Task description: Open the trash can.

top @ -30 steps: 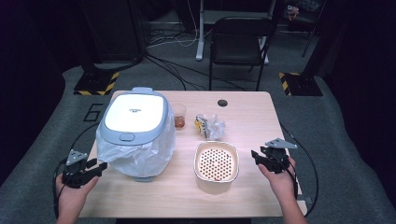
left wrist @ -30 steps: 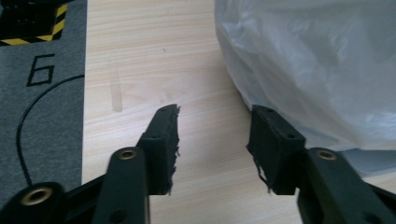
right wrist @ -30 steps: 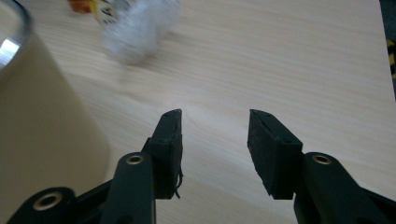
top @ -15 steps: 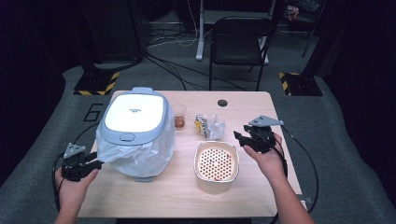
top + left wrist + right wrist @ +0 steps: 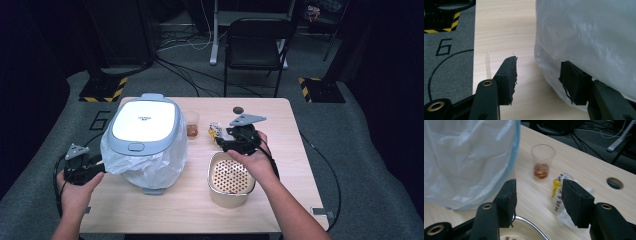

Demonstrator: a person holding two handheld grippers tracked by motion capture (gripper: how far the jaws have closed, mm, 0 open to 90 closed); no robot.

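Observation:
A lidded bin (image 5: 145, 122) lined with a white plastic bag (image 5: 150, 165) stands at the table's left. My left gripper (image 5: 97, 167) sits at the bag's left side. Its jaws (image 5: 540, 80) have just been opening and stand wide, the right one against the bag's (image 5: 586, 37) lower fold, with nothing pinched. My right gripper (image 5: 222, 139) hovers over the far rim of a perforated metal bowl (image 5: 227, 197), pointing at a crumpled wrapper (image 5: 216, 130). Its jaws (image 5: 540, 200) have just been opening, and the wrapper (image 5: 559, 195) lies on the table beyond the gap.
A clear cup (image 5: 192, 125) with a little brown liquid (image 5: 541, 171) stands between bin and wrapper. A cable hole (image 5: 238, 110) sits near the table's far edge. A black chair (image 5: 257, 45) stands behind the table. Bare tabletop (image 5: 290, 150) lies to the right.
My right gripper swung from the table's right edge leftward and up over the bowl toward the wrapper. The left gripper rose a little beside the bag, and its jaws spread wider.

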